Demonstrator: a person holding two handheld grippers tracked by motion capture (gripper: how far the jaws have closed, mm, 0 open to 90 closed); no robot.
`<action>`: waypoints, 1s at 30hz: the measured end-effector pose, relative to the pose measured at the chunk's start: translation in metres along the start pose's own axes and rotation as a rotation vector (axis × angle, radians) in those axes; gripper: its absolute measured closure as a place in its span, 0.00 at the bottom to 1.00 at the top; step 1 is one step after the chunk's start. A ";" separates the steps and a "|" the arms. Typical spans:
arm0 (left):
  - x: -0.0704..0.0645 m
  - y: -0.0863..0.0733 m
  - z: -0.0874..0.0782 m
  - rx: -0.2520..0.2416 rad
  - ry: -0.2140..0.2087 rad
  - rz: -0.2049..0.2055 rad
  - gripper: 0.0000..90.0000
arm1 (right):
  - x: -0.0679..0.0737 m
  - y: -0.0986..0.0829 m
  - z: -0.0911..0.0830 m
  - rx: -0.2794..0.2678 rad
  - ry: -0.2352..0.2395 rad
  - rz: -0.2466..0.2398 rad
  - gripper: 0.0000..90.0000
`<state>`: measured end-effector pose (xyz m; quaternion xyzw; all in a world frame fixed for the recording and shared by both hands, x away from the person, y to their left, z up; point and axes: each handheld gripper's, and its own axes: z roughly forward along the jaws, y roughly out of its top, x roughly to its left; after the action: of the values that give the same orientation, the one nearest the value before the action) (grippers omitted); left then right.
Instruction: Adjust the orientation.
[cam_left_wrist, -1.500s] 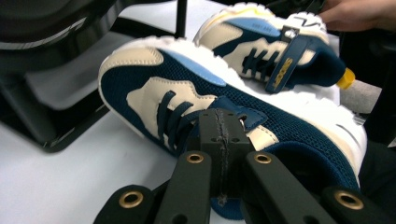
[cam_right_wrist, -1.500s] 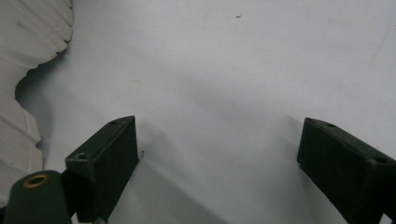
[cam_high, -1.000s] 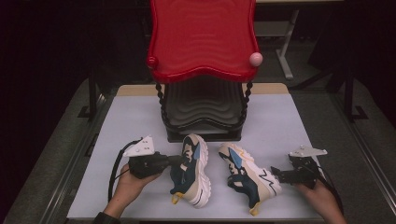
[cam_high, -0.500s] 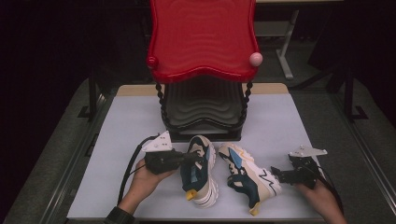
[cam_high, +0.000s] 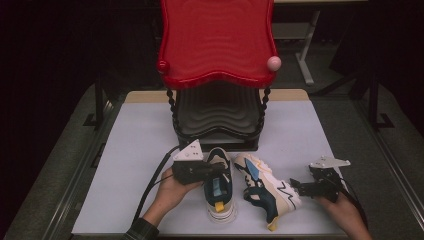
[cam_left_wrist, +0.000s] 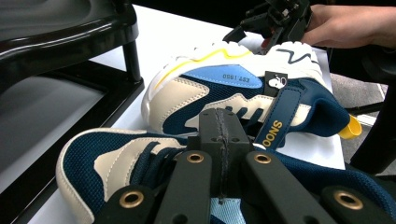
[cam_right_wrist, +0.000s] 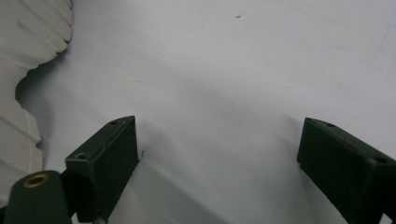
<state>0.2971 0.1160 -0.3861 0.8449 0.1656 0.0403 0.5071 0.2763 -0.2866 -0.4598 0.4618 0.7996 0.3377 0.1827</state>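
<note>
Navy-and-cream sneakers, two of them, sit side by side on the white table (cam_high: 125, 165) right in front of the black lower shelf (cam_high: 217, 117) of the red-topped rack (cam_high: 217, 40). The left gripper (cam_high: 212, 172) has its jaws pinched together on the tongue area of the left sneaker (cam_high: 219, 192), which sits toe toward the rack. In the left gripper view the jaws meet with no gap over that shoe. The right sneaker (cam_high: 265, 190) lies angled just beside it. The right gripper (cam_high: 296, 187) sits near that shoe's outer side, jaws spread wide over bare tabletop, holding nothing.
</note>
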 end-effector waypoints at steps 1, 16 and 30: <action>0.000 0.000 0.002 -0.001 -0.003 -0.001 1.00 | 0.000 0.000 0.000 0.000 0.000 0.000 0.13; -0.029 0.000 -0.022 -0.001 -0.138 -0.003 0.84 | 0.000 0.000 0.000 -0.001 -0.001 -0.002 0.13; -0.043 -0.008 -0.024 0.047 -0.211 0.001 0.94 | 0.000 0.000 0.000 -0.001 -0.001 -0.001 0.13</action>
<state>0.2487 0.1256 -0.3771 0.8561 0.1116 -0.0526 0.5019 0.2763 -0.2867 -0.4598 0.4615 0.7996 0.3377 0.1832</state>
